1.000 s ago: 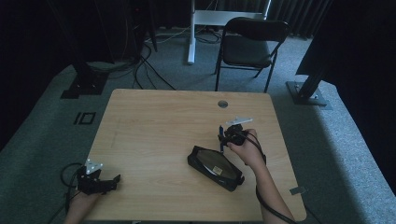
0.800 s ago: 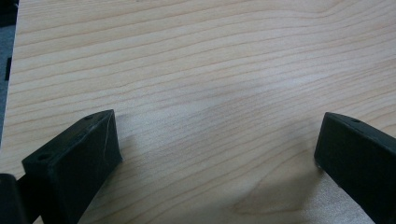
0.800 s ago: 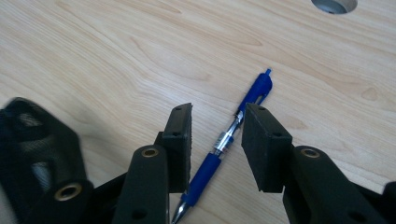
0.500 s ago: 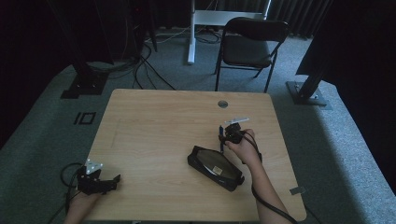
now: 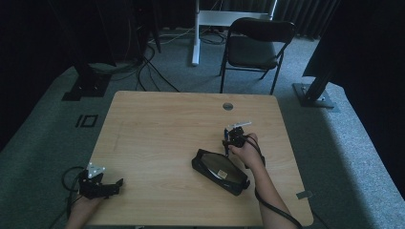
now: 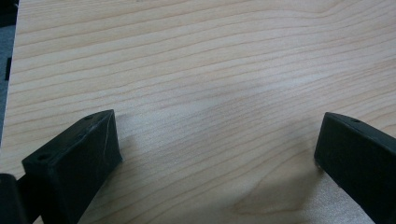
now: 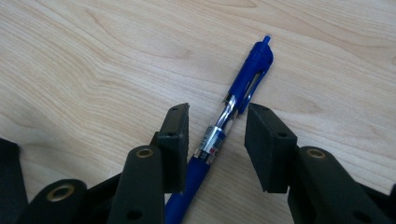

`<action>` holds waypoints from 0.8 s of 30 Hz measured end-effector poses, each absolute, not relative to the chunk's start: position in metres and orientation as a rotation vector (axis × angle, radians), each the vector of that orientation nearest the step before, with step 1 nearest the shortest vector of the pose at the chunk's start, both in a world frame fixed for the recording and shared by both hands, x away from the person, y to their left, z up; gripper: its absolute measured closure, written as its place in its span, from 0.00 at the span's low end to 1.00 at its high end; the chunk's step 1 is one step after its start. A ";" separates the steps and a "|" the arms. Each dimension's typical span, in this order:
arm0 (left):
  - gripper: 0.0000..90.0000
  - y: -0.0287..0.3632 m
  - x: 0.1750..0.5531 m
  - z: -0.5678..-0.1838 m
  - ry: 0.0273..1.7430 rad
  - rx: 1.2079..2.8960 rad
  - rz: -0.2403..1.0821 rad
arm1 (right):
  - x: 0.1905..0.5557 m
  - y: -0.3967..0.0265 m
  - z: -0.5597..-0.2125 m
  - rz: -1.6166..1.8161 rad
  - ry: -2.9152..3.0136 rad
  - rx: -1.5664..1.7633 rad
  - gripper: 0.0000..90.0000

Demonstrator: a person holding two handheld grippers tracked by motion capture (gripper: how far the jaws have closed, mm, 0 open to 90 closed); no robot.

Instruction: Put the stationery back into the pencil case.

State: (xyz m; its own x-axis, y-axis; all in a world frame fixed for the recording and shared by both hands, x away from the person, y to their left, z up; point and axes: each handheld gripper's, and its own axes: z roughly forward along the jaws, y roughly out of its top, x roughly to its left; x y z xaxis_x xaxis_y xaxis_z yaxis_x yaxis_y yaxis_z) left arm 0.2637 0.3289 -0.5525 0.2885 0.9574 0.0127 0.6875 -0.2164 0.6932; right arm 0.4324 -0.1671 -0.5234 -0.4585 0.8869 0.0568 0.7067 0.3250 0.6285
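A blue click pen (image 7: 252, 70) lies flat on the wooden table (image 5: 157, 124). My right gripper (image 7: 218, 112) points down over it with the pen's clear middle between the jaws. The left pad sits close to the barrel and the right pad stands clear of it, so the jaws are open around the pen. In the high view my right gripper (image 5: 230, 138) is just behind a black pencil case (image 5: 219, 171) lying slantwise on the table. My left gripper (image 5: 102, 187) rests at the table's near left corner, and my left gripper (image 6: 218, 119) is open wide over bare wood.
The table has a round cable hole (image 5: 228, 106) near its far edge. A black chair (image 5: 255, 47) stands behind the table on the grey carpet, with cables and stand feet (image 5: 88, 88) at the far left.
My right gripper has sunk a little toward the table and the pen. My left gripper has stayed where it was.
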 end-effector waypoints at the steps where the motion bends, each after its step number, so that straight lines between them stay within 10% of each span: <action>1: 0.00 0.329 0.264 -0.552 1.466 1.983 0.605 | 0.433 -0.167 -0.524 0.855 2.295 1.431 0.66; 24: 0.00 0.329 0.264 -0.552 1.466 1.984 0.605 | 0.436 -0.164 -0.531 0.796 2.325 1.386 0.78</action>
